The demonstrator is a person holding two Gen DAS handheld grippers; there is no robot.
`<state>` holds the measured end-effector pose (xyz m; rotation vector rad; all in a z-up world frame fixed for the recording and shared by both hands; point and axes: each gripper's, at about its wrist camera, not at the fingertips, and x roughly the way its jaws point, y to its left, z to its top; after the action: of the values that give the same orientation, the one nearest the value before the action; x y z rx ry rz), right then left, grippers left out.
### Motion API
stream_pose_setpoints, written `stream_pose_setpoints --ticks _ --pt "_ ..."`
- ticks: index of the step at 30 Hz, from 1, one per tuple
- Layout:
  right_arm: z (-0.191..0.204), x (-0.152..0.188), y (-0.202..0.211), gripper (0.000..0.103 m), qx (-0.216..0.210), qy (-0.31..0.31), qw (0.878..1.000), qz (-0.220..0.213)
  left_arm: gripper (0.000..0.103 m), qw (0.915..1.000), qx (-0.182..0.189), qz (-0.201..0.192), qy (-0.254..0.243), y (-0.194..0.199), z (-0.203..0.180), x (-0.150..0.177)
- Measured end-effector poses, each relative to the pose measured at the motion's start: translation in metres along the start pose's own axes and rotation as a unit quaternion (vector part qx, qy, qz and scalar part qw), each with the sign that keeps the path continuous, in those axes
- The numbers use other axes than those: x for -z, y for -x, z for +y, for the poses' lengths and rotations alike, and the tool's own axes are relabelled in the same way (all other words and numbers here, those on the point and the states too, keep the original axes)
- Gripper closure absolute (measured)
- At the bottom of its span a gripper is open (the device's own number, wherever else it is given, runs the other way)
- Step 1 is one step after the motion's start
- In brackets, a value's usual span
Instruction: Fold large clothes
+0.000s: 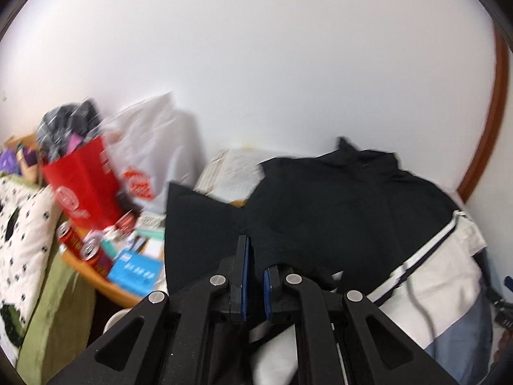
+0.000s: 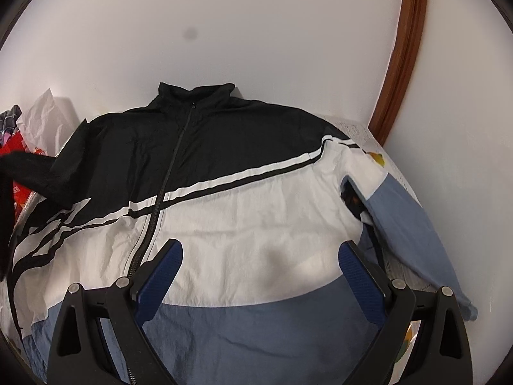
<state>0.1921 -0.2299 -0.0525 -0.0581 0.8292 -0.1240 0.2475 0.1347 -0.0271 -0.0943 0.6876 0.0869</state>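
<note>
Left tool (image 1: 255,269) on black sleeve (image 1: 205,224)

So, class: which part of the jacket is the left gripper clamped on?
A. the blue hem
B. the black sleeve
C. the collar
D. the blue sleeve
B: the left gripper is shut on the black sleeve of the jacket, lifting it off to the side.

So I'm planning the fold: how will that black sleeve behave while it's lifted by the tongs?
Probably floppy: the black sleeve already hangs in a limp fan from the left tongs. Likely light, since a small pinch carries it. The thin, crinkled shell of the jacket may be slippery.
</note>
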Motion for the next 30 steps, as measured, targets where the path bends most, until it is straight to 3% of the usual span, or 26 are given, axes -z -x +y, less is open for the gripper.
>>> stream_pose_setpoints --ticks 8,12,17,24,26,30 --pt "-0.027 -0.005 -0.008 0.006 -0.008 -0.008 1.000 -0.010 0.095 0.9948 0.086 0.023 -0.049 -0.032 -0.100 -0.014" --pt "-0.040 -0.005 -0.017 0.006 -0.008 -0.013 1.000 -0.008 0.095 0.9907 0.108 0.041 -0.072 -0.054 -0.143 -0.006" --pt "-0.053 -0.003 -0.032 0.006 -0.006 -0.014 1.000 -0.002 0.095 0.9848 0.125 0.086 -0.085 -0.080 -0.176 0.014" --pt "-0.054 -0.001 -0.043 0.006 -0.019 -0.001 1.000 0.000 0.094 0.9803 0.116 0.128 -0.097 -0.101 -0.196 0.039" --pt "-0.052 -0.001 -0.043 0.006 -0.026 0.002 1.000 -0.001 0.085 0.9789 0.117 0.138 -0.096 -0.103 -0.195 0.044" --pt "-0.045 -0.005 -0.041 0.007 -0.042 0.006 0.999 -0.002 0.038 0.9801 0.112 0.137 -0.090 -0.094 -0.189 0.049"
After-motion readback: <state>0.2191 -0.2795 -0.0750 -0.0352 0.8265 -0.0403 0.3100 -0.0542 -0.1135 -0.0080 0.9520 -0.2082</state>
